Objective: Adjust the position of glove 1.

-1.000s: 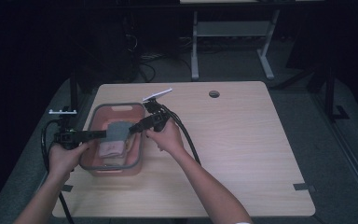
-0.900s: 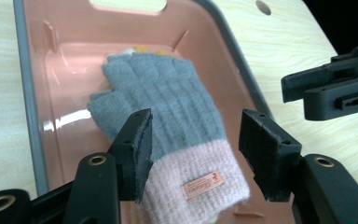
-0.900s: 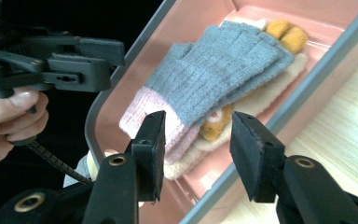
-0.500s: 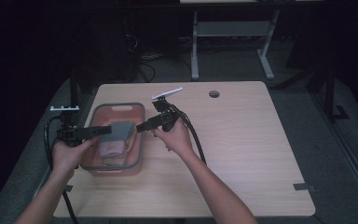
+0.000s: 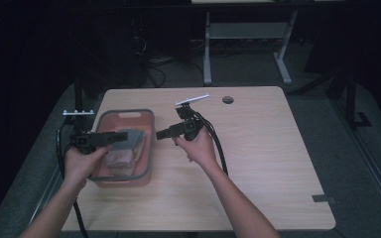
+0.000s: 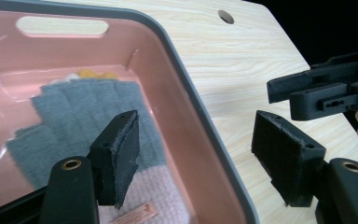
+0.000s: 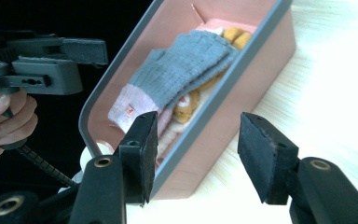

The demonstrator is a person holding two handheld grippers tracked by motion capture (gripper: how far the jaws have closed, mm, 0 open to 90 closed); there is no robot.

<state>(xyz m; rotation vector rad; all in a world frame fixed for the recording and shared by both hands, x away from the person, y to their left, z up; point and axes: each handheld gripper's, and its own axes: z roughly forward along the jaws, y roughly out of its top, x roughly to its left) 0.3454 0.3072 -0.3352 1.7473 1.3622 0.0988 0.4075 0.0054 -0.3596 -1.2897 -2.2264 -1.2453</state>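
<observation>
Both hand-held grippers, left [image 5: 110, 139] and right [image 5: 161, 133], released, jaws just opening; glove [image 7: 177, 70] between them in bin [image 5: 149, 148]; re-closing could snag it.

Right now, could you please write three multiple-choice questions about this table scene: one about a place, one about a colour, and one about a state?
1. Where does the grey glove lie?
A. Inside the pink bin
B. On the bare table
C. Between the jaws of the right claw

2. What colour is the rim of the bin?
A. White
B. Grey
C. Yellow

3. In what state is the left claw?
A. Shut on the glove
B. Shut on the bin's rim
C. Open, gripping nothing

Answers:
1. A, the right gripper view shows the glove resting in the bin on other soft items.
2. B, a grey band runs around the pink walls.
3. C, its jaws have just been opening and stand apart over the bin's rim without pressing on it.
</observation>
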